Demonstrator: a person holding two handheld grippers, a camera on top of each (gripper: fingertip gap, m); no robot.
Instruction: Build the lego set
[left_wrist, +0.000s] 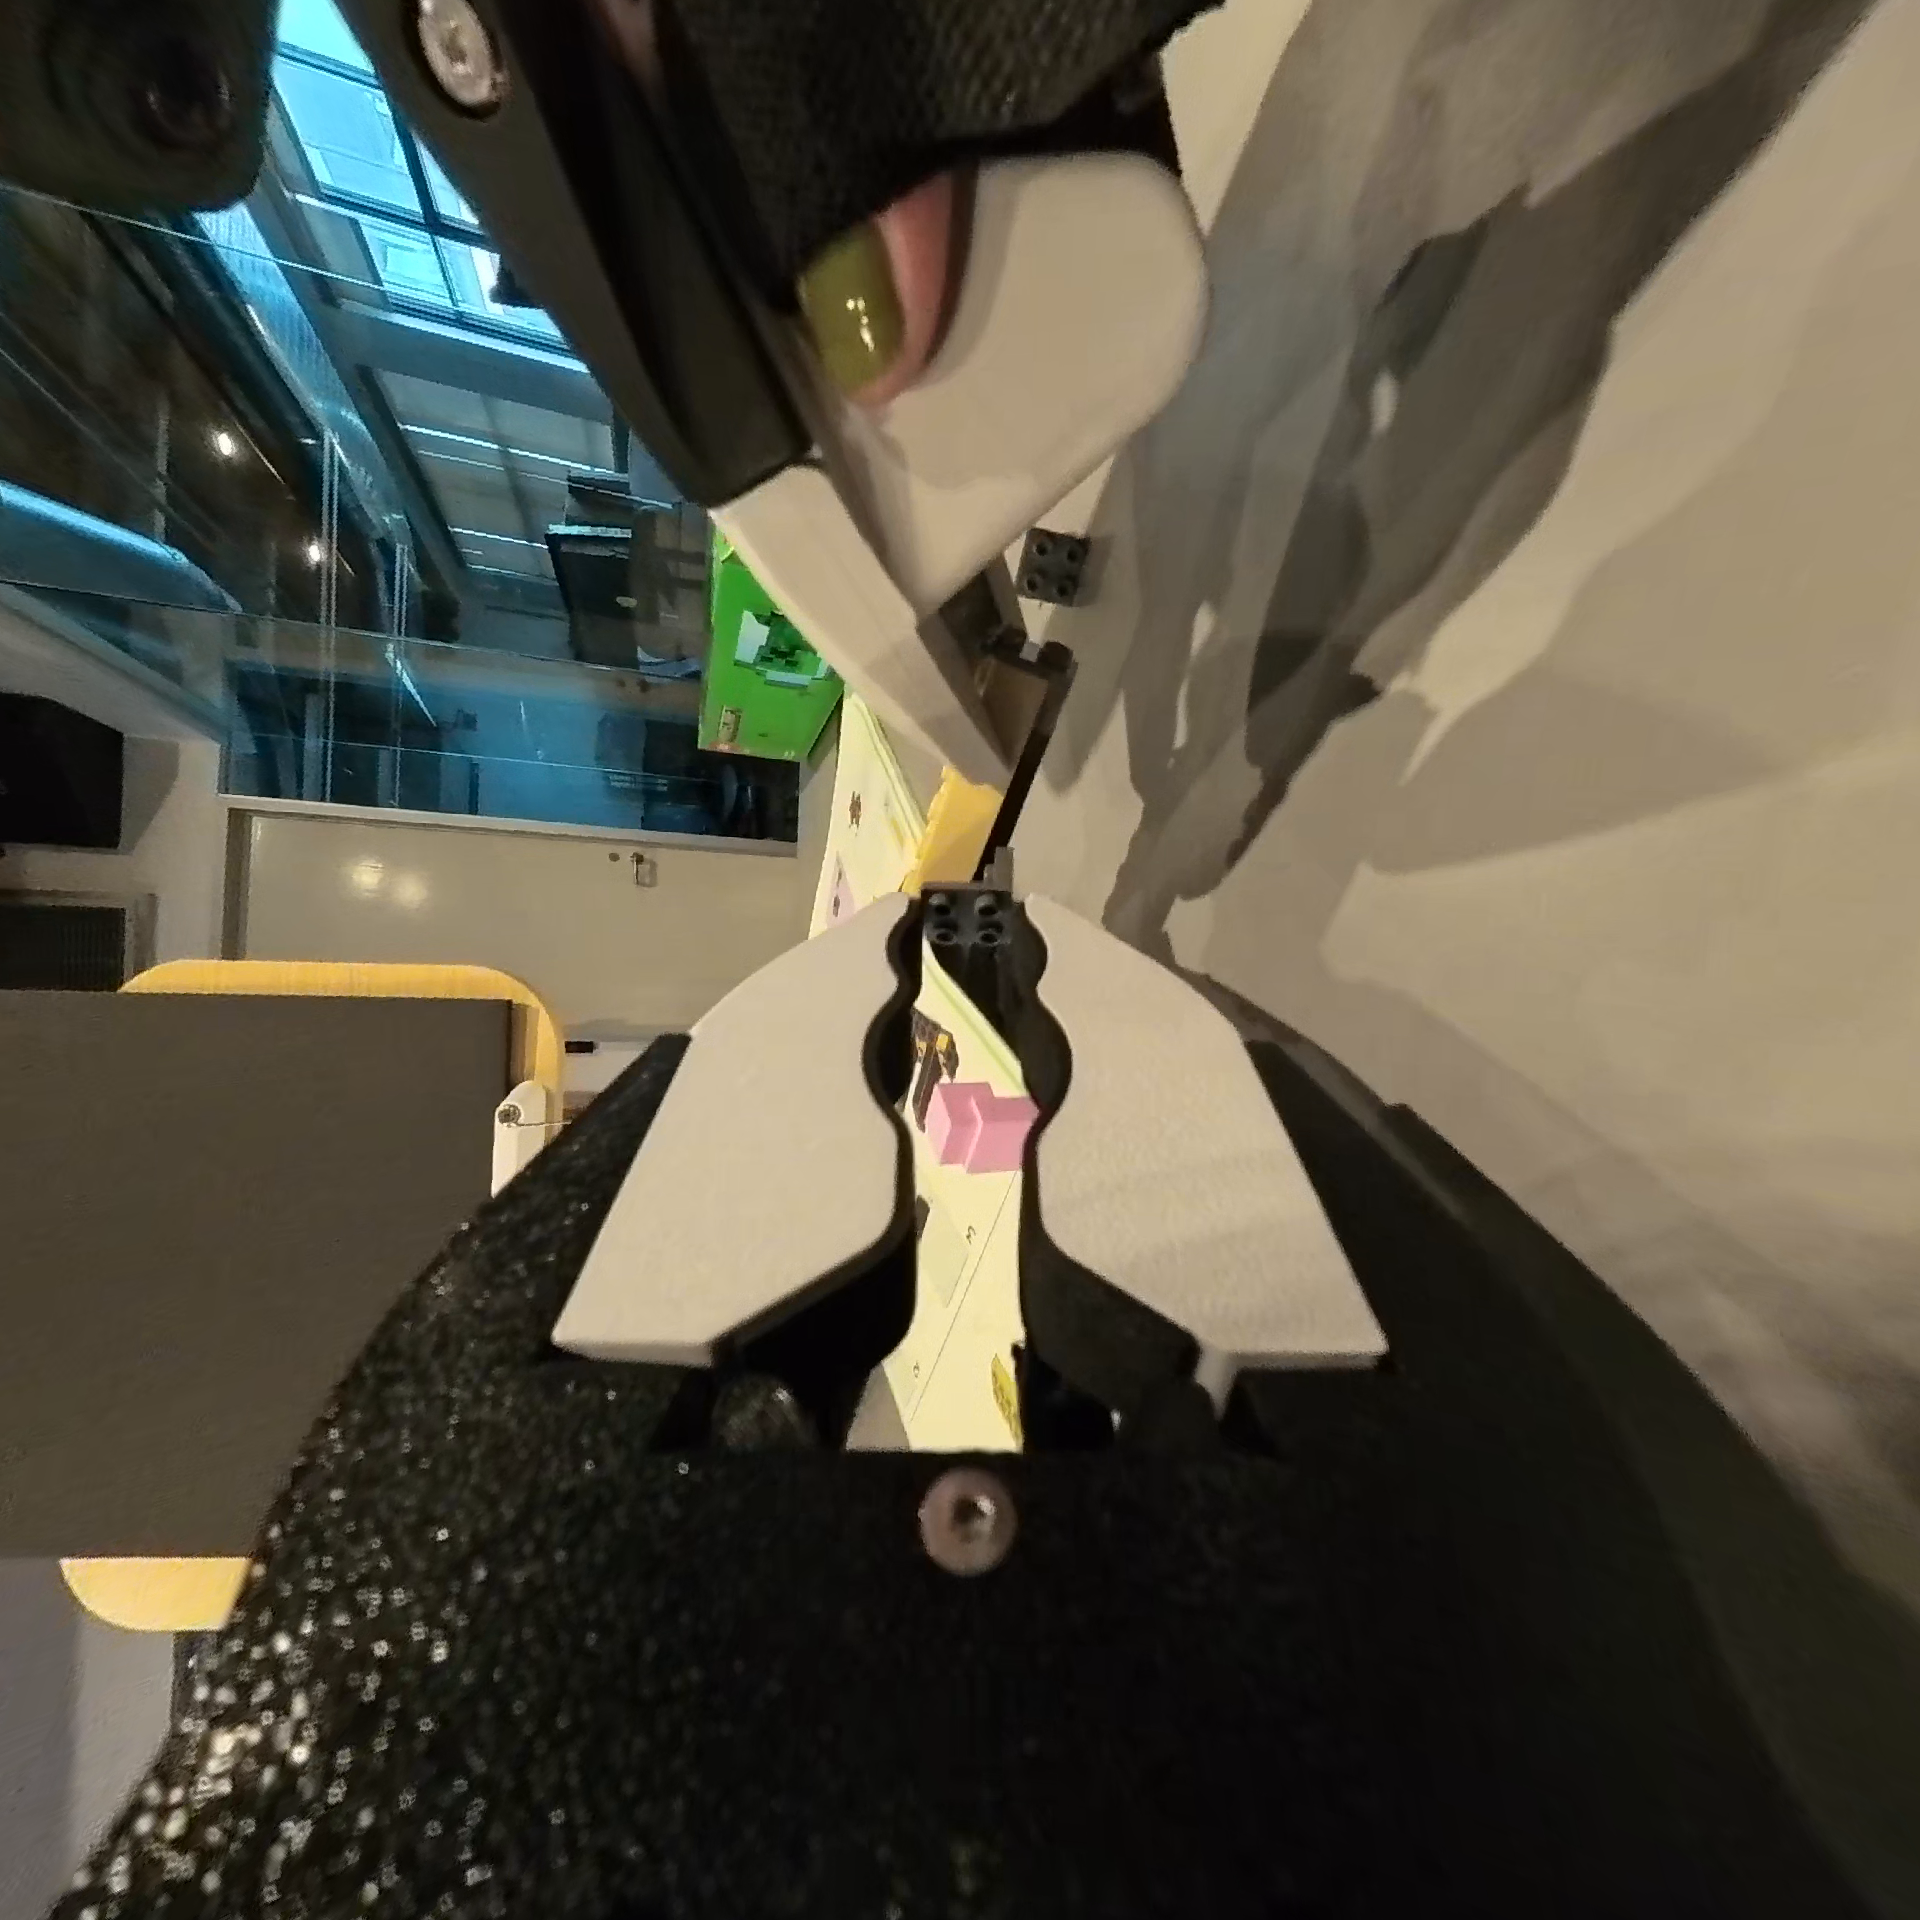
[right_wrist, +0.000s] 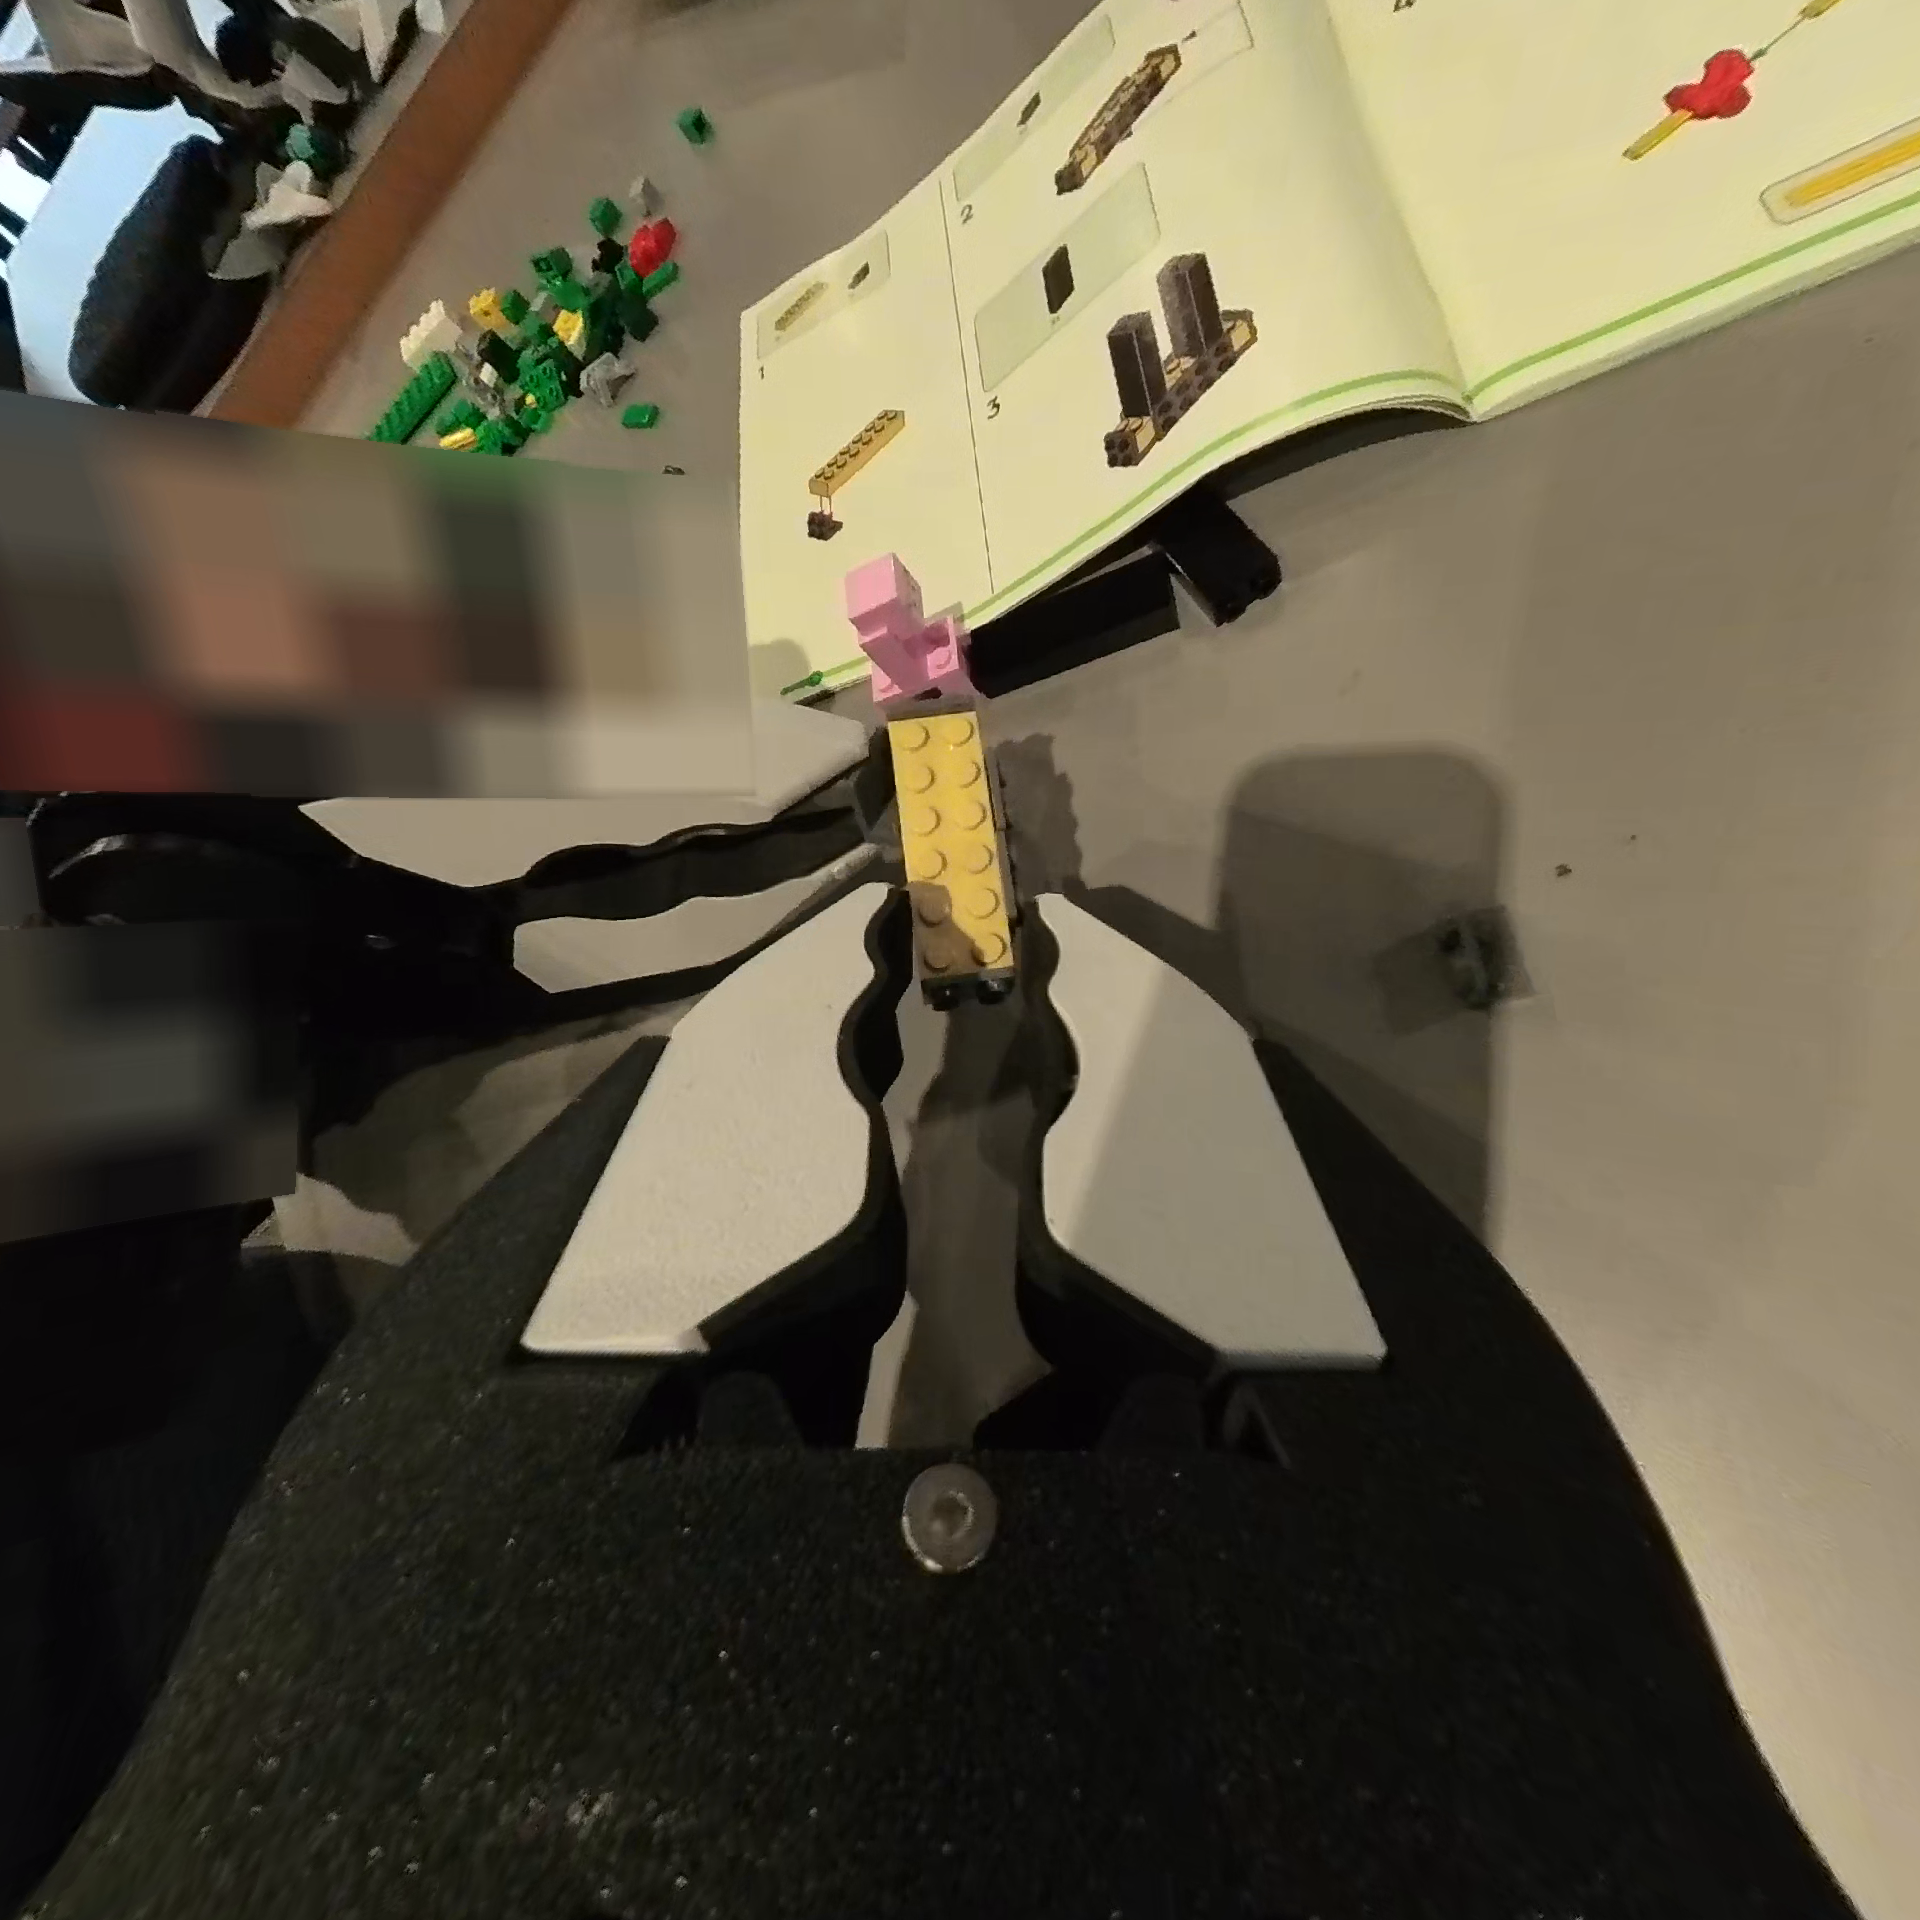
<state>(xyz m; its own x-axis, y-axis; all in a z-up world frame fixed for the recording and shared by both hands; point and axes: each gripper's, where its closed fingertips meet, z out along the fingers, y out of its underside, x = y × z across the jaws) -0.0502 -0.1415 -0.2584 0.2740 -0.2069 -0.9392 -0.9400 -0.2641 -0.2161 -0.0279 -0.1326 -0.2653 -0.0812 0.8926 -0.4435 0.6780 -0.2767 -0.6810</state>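
Observation:
My right gripper (right_wrist: 966, 914) is shut on the near end of a yellow studded plate (right_wrist: 951, 821) with black pieces under it, held just above the grey table (right_wrist: 1351, 1143). My left gripper (right_wrist: 868, 826) comes in from the left and touches the plate's left side. In the left wrist view, the left gripper (left_wrist: 971, 925) is shut on a small black brick (left_wrist: 966, 920) with its underside holes facing the camera. The right gripper (left_wrist: 992, 717) sits just beyond it, held by a hand. A pink pig figure (right_wrist: 909, 634) stands behind the plate.
An open instruction booklet (right_wrist: 1143, 312) lies behind, with two long black bricks (right_wrist: 1081, 623) at its front edge. A pile of mostly green loose bricks (right_wrist: 520, 353) lies at the back left near the table's brown edge. A small grey piece (right_wrist: 1460, 951) lies to the right. My left and right fingertips are right by each other.

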